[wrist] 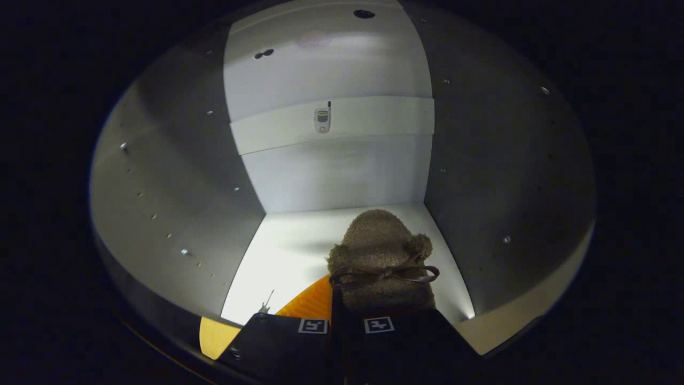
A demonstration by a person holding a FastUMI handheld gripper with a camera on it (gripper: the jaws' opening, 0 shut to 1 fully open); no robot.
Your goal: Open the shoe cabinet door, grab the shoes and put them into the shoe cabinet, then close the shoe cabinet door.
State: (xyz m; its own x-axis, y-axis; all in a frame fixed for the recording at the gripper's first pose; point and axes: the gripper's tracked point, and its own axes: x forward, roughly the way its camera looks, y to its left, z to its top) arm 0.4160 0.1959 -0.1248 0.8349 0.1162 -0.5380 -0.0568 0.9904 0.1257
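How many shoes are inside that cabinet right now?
1. A fuzzy brown shoe with a bow sits on the cabinet floor near the right wall, just ahead of the tongs, whose fingers are close together at its heel. Another could be hidden behind them.

one fuzzy shoe (380, 251), one shoe cabinet (331, 176), one gripper (346, 326) with two fingers.

The gripper-mounted fisheye camera looked forward along the fingers (288, 342) into the shoe cabinet (176, 176), positioned near its opening and facing the far back panel (336, 176).
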